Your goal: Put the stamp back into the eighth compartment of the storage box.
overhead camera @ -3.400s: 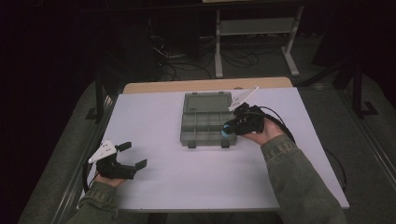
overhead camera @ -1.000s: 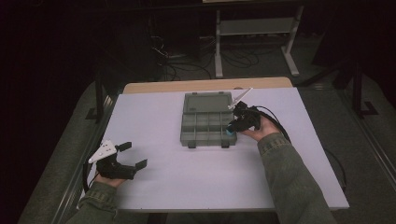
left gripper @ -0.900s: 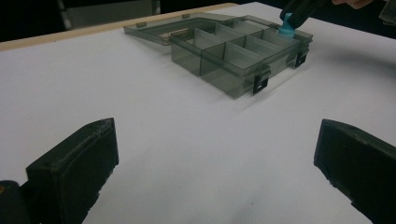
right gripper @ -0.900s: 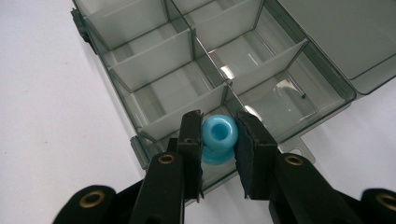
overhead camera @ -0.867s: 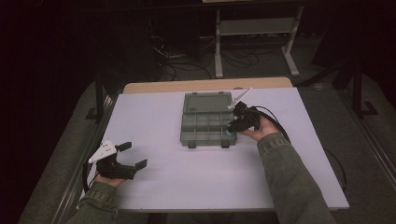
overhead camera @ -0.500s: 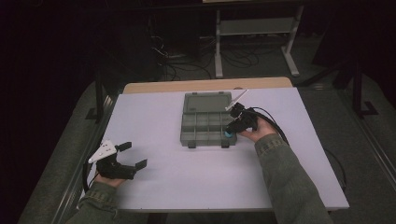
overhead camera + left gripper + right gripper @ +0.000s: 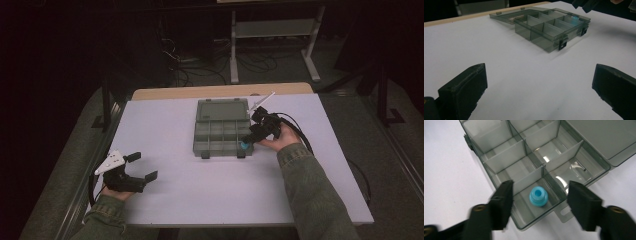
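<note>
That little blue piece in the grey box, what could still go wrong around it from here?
The blue piece sits loose in a corner compartment of the organizer box, with the right hand-held gripper open just above it. Its jaws straddle the thin dividers, so a low move might knock one or shove the light box across the table. The lid lies open, so a jolt could perhaps bounce the piece out. The left hand-held gripper waits far off, not steadying the box.

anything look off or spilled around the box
Nothing stands out. The organizer box sits flat on the table with its lid open, and the blue piece stands inside a corner compartment between the right gripper's open jaws.
</note>
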`<state>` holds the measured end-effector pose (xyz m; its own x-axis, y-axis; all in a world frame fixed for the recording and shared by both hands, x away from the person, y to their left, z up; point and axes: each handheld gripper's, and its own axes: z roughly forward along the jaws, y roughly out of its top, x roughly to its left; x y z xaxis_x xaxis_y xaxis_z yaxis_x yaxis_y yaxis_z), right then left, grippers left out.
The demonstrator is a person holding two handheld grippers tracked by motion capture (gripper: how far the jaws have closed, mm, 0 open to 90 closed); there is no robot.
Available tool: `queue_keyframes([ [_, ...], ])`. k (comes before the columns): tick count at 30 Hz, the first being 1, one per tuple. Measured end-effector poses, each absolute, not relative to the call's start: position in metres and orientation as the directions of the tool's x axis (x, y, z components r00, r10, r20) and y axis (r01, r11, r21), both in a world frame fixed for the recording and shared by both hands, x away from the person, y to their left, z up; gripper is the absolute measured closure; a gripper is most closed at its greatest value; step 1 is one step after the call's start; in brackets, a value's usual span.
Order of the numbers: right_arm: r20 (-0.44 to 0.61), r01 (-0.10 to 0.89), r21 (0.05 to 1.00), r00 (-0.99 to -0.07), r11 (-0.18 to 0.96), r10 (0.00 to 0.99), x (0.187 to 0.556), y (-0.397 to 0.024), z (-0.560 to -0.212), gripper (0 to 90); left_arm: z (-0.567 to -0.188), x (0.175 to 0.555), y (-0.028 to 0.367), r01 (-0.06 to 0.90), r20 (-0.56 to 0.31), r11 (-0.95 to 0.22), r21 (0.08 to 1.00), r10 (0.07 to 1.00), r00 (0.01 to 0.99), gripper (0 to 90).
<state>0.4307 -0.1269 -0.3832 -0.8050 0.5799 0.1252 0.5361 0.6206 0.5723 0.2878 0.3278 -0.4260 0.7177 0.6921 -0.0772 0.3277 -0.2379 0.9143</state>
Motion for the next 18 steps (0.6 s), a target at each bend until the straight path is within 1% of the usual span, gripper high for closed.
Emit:
queue_keyframes([
  [2, 0.130, 0.535, 0.585, -0.803, 0.609, 0.581, 0.429, -0.129, -0.381, 23.6, -0.426, 0.288, 0.328, 0.328, -0.077, -0.238, 0.914, 0.692, 0.718, 0.0],
  [4, 0.115, 0.521, 0.608, -0.805, 0.599, 0.583, 0.427, -0.131, -0.379, 14.4, -0.426, 0.288, 0.328, 0.329, -0.079, -0.237, 0.914, 0.692, 0.717, 0.0],
  [6, 0.110, 0.519, 0.611, -0.803, 0.598, 0.586, 0.425, -0.132, -0.378, 11.2, -0.426, 0.288, 0.328, 0.329, -0.079, -0.238, 0.914, 0.691, 0.718, 0.0],
  [9, 0.101, 0.516, 0.626, -0.798, 0.585, 0.595, 0.422, -0.135, -0.377, 0.0, -0.426, 0.288, 0.327, 0.329, -0.080, -0.235, 0.915, 0.692, 0.717, 0.0],
  [18, 0.101, 0.512, 0.653, -0.789, 0.558, 0.606, 0.412, -0.143, -0.371, 0.0, -0.426, 0.289, 0.326, 0.328, -0.079, -0.238, 0.914, 0.691, 0.719, 0.0],
])
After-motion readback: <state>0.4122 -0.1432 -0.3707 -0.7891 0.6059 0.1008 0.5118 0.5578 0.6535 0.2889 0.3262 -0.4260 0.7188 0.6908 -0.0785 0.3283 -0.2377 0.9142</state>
